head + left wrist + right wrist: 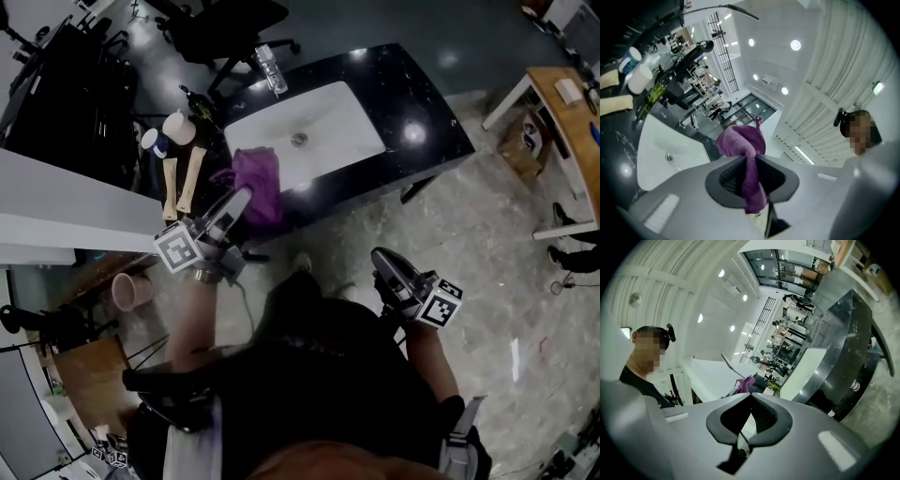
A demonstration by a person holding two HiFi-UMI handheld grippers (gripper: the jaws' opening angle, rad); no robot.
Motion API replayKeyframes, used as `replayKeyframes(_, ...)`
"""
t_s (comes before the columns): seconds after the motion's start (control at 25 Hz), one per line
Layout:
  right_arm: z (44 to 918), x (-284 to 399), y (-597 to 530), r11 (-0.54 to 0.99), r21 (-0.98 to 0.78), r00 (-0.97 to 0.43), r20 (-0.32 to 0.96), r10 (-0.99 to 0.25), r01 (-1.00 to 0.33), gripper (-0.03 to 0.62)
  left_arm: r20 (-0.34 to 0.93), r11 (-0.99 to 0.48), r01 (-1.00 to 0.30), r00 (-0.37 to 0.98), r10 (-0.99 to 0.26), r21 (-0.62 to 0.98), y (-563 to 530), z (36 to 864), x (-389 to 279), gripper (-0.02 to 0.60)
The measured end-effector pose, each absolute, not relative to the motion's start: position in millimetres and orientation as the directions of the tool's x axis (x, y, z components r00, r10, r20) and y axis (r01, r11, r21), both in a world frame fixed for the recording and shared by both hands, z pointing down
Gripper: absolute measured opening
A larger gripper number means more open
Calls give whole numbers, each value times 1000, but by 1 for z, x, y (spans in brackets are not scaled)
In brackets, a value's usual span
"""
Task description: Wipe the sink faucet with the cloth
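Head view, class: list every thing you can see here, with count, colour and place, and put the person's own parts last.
countertop: one, black and speckled, ahead of the person.
sink basin: one, white, set in the countertop.
drain: one, metal, middle of the basin.
cloth: one, purple, draped over the basin's front edge.
bottle: one, clear, behind the basin.
wooden handles: two, pale, side by side at the countertop's end.
containers: two, white, beside the handles.
office chair: one, black, beyond the countertop.
table: one, wood-topped, at the view's right edge.
left gripper: one, grey, shut on the cloth.
right gripper: one, grey, shut, empty, away from the countertop.
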State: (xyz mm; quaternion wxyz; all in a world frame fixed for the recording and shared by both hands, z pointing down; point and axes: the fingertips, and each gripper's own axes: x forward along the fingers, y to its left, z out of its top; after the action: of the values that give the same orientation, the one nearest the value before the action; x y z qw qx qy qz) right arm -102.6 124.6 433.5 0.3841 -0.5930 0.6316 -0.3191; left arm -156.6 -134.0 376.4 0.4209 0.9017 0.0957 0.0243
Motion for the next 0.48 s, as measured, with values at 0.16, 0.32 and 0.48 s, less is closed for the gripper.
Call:
replayKeyframes(0.16,437,-90,123,37,-874,98,-96,-990,-485,11,-79,-656,134,990,114,743,-200,345,-131,60)
replayKeyframes(0.32,442,-81,109,-15,-886,182,-79,-980,-464,11,-158,-646,170,984,77,744,-268,316,-93,60)
replayKeyframes(0.48,442,-76,77,-61,-884,232,-55,-971,-464,11,-266,-563,247,963,50,789,-328,305,-43,60)
